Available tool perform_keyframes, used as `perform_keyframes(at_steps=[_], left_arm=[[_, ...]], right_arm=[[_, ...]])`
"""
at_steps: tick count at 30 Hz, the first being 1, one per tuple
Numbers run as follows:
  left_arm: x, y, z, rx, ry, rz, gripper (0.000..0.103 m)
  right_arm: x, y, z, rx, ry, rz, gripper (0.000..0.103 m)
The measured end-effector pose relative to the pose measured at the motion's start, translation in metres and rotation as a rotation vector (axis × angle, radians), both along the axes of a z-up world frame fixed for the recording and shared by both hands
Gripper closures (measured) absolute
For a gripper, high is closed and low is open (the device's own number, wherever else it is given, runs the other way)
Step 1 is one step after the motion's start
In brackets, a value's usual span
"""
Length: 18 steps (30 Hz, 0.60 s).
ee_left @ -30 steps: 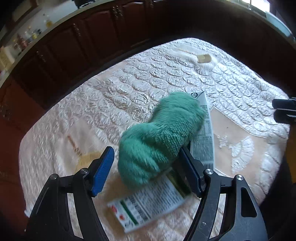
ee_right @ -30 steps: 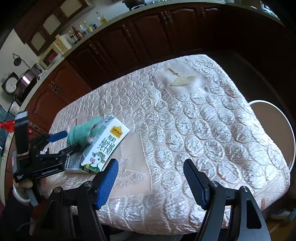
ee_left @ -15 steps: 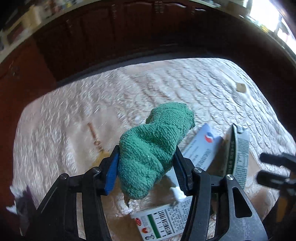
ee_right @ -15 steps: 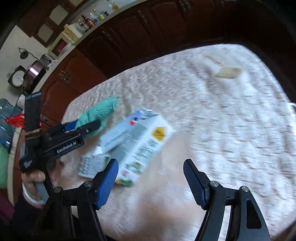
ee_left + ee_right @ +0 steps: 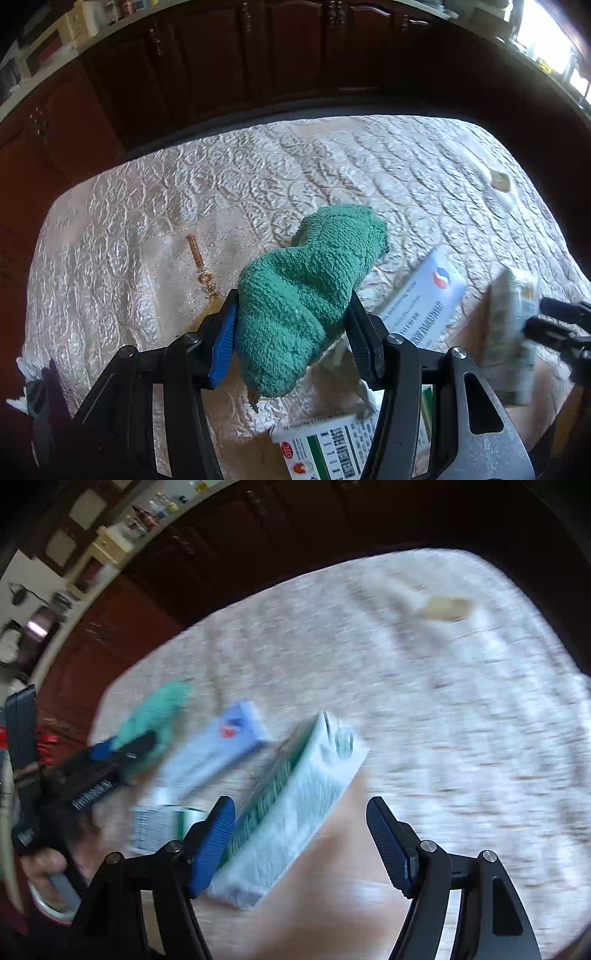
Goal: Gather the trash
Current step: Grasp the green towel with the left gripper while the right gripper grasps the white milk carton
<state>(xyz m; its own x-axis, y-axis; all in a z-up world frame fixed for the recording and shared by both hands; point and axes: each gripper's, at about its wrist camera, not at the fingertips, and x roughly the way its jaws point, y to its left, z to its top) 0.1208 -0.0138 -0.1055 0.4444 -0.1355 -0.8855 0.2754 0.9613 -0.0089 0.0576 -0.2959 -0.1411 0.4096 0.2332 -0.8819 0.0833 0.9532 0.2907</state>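
One green cloth (image 5: 310, 295), three cartons (image 5: 291, 808), two tools (image 5: 301, 845).

A home kitchen is shown: dark wooden cabinets (image 5: 295, 55) are lined under a counter (image 5: 122, 557) stocked with bottles (image 5: 147, 513), and the table (image 5: 258, 177) is covered by a quilted cloth.
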Motion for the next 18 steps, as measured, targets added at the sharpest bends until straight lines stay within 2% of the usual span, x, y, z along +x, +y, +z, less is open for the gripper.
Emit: perform_keyframes(at_steps=[2,5,10,13,16,18], left_arm=[[0.002,0.0,-0.004,-0.008,0.012,0.008,0.05],[0.002,-0.002,-0.007,-0.001,0.017,0.004,0.05],[0.005,-0.004,-0.008,-0.003,0.028,0.004,0.047],[0.006,-0.004,-0.008,-0.008,0.031,0.009,0.047],[0.006,0.001,-0.005,-0.014,0.032,0.02,0.047],[0.006,0.004,-0.003,-0.019,0.034,0.019,0.047]], right_arm=[[-0.005,-0.015,0.001,-0.022,-0.002,-0.03,0.032],[-0.011,-0.03,-0.002,0.097,0.031,-0.05,0.032],[-0.016,-0.015,-0.004,0.203,0.031,-0.06,0.032],[-0.01,0.004,-0.008,0.158,0.036,-0.046,0.028],[0.0,0.025,-0.02,0.069,0.081,0.041,0.028],[0.003,0.025,-0.018,0.029,0.072,0.081,0.028]])
